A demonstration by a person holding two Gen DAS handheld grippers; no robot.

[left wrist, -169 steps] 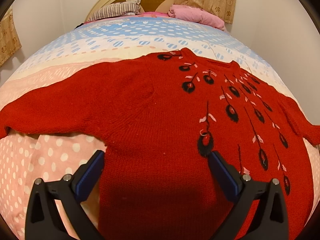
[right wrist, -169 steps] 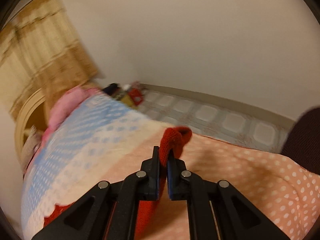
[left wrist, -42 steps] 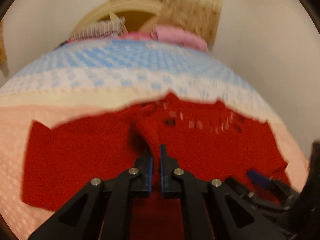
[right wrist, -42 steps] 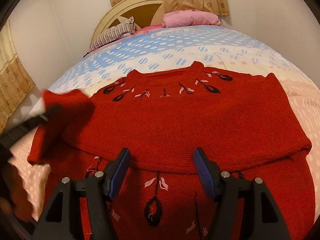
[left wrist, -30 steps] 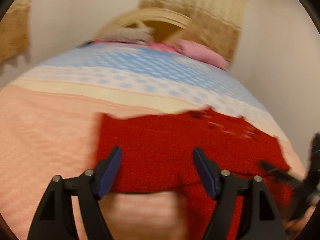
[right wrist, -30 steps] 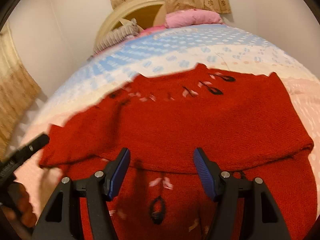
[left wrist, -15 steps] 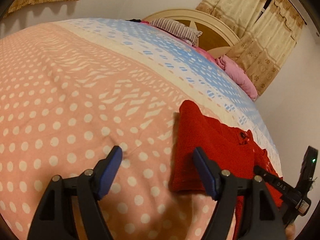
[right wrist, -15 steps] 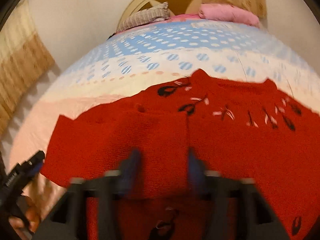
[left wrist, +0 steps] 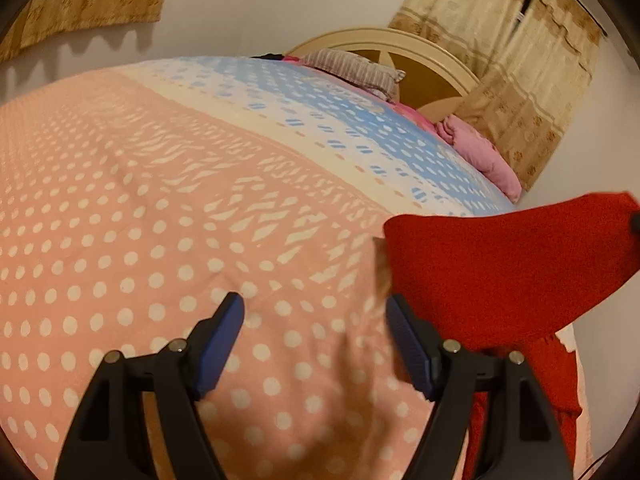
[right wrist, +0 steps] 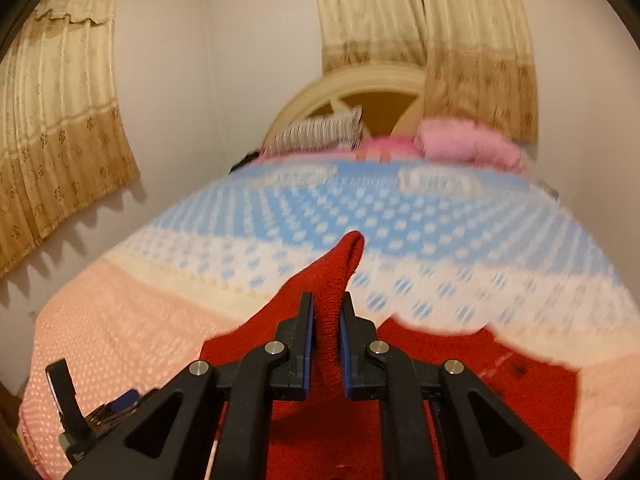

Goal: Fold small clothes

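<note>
While pinched in the right claw (right wrist: 326,330), the red sweater (right wrist: 336,276) lifts.

Before me: a bed (left wrist: 160,208) under a pink, cream and blue dotted cover, curved cream headboard (right wrist: 360,80) far, beige curtains (right wrist: 424,16) on pale walls (right wrist: 260,60).

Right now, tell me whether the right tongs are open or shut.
Shut: the right tongs pinch a raised fold of the red knitted sweater between their blue pads.

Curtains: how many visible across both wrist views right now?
2. One curtain hangs on the left wall; the other curtain hangs behind the headboard. More may lie outside the frames.
</note>
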